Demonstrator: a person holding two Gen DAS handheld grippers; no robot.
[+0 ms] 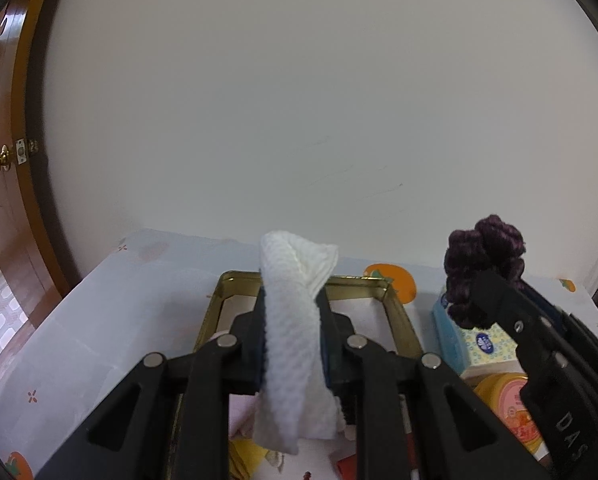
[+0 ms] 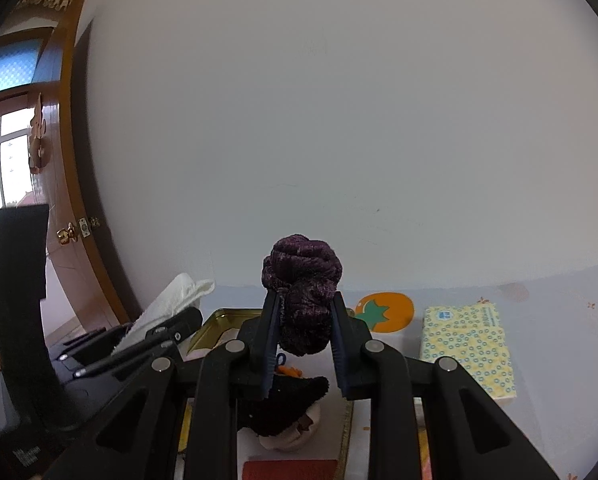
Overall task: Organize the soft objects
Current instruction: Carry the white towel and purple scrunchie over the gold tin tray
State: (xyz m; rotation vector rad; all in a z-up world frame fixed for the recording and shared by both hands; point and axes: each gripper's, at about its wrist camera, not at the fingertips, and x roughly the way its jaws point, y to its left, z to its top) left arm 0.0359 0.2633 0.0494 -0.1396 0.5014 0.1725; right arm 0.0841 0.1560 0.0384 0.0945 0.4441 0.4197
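Observation:
My left gripper (image 1: 293, 300) is shut on a white waffle-textured cloth (image 1: 295, 328) and holds it above a gold metal tin (image 1: 399, 304). My right gripper (image 2: 303, 302) is shut on a dark purple fuzzy scrunchie (image 2: 305, 292) and holds it above the same tin (image 2: 207, 326). The right gripper with the scrunchie (image 1: 485, 264) shows at the right of the left wrist view. The left gripper with the cloth (image 2: 167, 308) shows at the left of the right wrist view. A black and cream plush toy (image 2: 287, 408) lies in the tin below the right gripper.
A yellow-patterned tissue pack (image 2: 469, 350) lies right of the tin on a pale tablecloth (image 1: 99, 320) with orange fruit prints. A round yellow-rimmed lid (image 1: 503, 396) sits near the pack. A white wall stands behind the table. A wooden door (image 1: 3, 184) is at the left.

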